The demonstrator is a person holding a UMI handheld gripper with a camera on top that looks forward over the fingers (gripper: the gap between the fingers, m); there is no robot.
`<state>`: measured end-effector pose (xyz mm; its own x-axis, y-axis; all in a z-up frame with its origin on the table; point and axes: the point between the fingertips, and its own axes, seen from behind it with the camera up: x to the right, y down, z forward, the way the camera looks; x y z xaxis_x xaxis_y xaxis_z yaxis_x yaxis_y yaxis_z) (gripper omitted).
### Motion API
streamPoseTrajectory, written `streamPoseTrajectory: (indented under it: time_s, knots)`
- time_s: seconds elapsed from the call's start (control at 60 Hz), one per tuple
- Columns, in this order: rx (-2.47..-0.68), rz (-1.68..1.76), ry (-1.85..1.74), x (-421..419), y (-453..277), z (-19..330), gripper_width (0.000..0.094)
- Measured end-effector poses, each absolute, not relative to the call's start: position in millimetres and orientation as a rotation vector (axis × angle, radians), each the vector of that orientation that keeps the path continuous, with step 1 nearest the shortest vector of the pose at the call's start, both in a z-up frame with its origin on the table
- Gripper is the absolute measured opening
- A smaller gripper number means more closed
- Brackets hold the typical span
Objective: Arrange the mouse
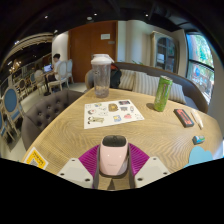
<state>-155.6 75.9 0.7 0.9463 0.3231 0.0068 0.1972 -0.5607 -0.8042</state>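
Observation:
A pale pink mouse (113, 154) with a dark top end sits between my gripper's (113, 162) two fingers, whose magenta pads (91, 157) press against both of its sides. The gripper is shut on the mouse, holding it over the near part of the round wooden table (70, 122). The mouse's underside is hidden.
Beyond the fingers lie a printed sheet (113, 113), a clear lidded cup (101, 75), a green bottle (161, 93), a dark flat case (183, 117) and a yellow card (36, 157). Grey sofas and chairs ring the table. A person (64, 68) sits far off.

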Motion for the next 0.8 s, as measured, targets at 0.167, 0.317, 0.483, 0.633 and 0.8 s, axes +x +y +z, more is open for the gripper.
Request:
streamPoseTrajectory:
  time_s: [0.167, 0.317, 0.483, 0.633, 0.8]
  knots:
    - [-1.996, 0.194, -0.249, -88, 64, 102, 0.0413]
    - [-1.902, 0.036, -0.14, 27, 55, 153, 0.0411]
    - [-2.016, -0.166, -0.036, 157, 45, 84, 0.041]
    - [-2.155, -0.131, 0.072, 205, 37, 19, 0.0412]
    - [-2.203, -0.046, 0.091, 209, 28, -6, 0.0475]
